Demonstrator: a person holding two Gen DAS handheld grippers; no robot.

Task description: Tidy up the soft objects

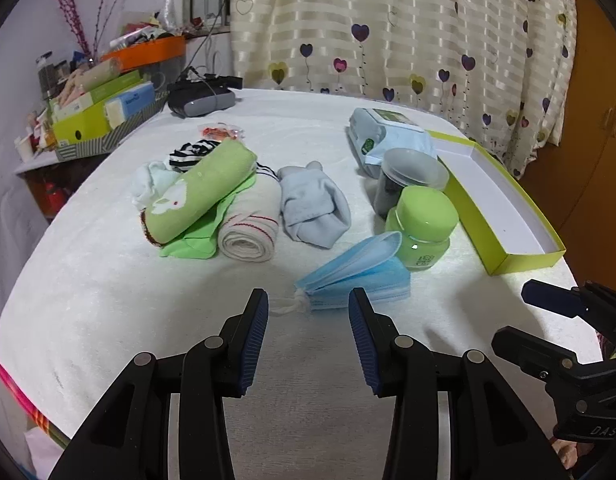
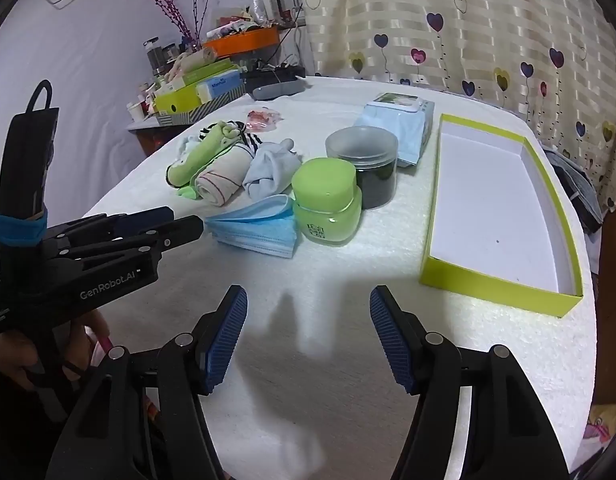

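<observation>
On the white cloth lie a green rolled towel (image 1: 200, 190), a cream rolled towel (image 1: 252, 226), pale blue socks (image 1: 311, 204), striped socks (image 1: 190, 152) and a stack of blue face masks (image 1: 355, 274). My left gripper (image 1: 308, 300) is open, just short of the masks. My right gripper (image 2: 308, 296) is open and empty over bare cloth, nearer than the masks (image 2: 256, 226). The towels (image 2: 212, 168) and socks (image 2: 270, 174) lie beyond them. An empty yellow-green box (image 2: 499, 292) stands to the right.
A green jar (image 2: 327, 208), a dark jar with a clear lid (image 2: 363, 168) and a pack of wipes (image 2: 403, 128) stand between the soft things and the box. A cluttered side table (image 1: 88, 116) is at the far left. Curtains hang behind.
</observation>
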